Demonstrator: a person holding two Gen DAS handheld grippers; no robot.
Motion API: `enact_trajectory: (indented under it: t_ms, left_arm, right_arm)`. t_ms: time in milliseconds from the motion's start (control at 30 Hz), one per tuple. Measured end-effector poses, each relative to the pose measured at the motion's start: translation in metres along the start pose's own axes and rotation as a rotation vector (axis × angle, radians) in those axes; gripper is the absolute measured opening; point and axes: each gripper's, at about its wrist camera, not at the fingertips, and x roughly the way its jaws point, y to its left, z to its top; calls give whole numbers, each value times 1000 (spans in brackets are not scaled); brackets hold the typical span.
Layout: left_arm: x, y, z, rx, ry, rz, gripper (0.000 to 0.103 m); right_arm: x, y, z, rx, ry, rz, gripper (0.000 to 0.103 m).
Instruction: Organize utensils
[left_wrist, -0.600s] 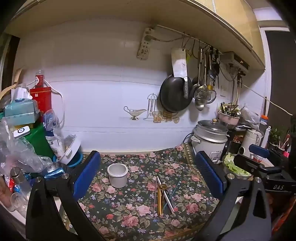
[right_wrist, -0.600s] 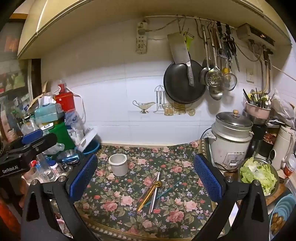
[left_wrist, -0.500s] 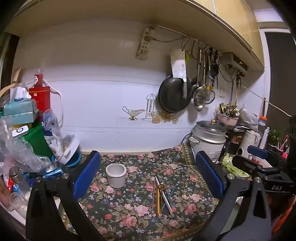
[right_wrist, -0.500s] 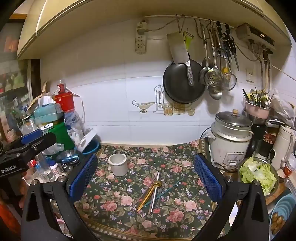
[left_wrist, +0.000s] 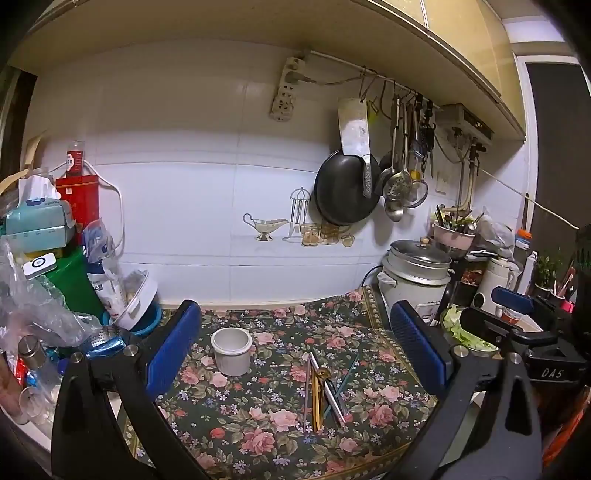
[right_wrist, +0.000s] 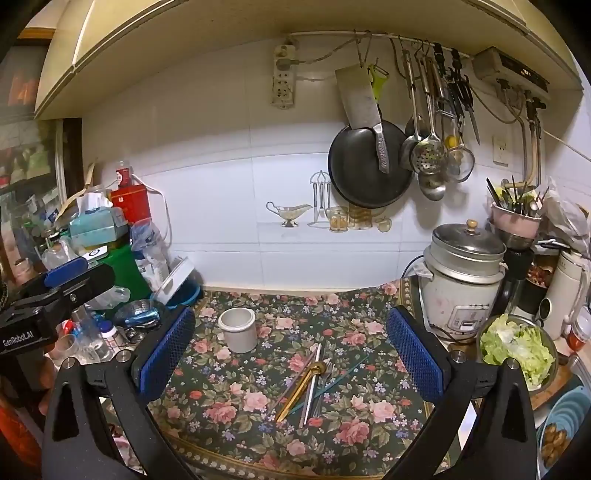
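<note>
A loose bundle of utensils (left_wrist: 320, 391) (right_wrist: 308, 380) lies on the floral cloth (left_wrist: 258, 435) (right_wrist: 236, 402): a gold piece, silver pieces and thin teal sticks. A white cup (left_wrist: 231, 350) (right_wrist: 238, 328) stands upright to their left. My left gripper (left_wrist: 295, 347) hangs open above the near cloth, nothing between its blue pads. My right gripper (right_wrist: 291, 350) is open too and holds nothing, with the bundle seen between its pads. Each view catches the other gripper at its edge.
A rice cooker (left_wrist: 415, 273) (right_wrist: 461, 284) stands at the cloth's right edge, a bowl of lettuce (right_wrist: 515, 347) beside it. Boxes, bottles and bags (left_wrist: 40, 280) crowd the left. A pan (right_wrist: 369, 166), cleaver and ladles hang on the tiled wall. A pink utensil holder (right_wrist: 515, 218) sits far right.
Both views have shifted only slightly; the cup and utensils sit a little lower and more to the left in the left wrist view. Both grippers stay open and empty.
</note>
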Motion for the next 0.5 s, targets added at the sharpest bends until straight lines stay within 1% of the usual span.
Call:
enact_trajectory:
  t_ms: [100, 500]
  left_arm:
    - [1, 1, -1, 2, 5, 0, 103]
    - [6, 3, -3, 12, 9, -1, 103]
  right_arm:
    - [5, 6, 0, -4, 3, -2, 103]
    - [6, 7, 0, -4, 2, -5, 103]
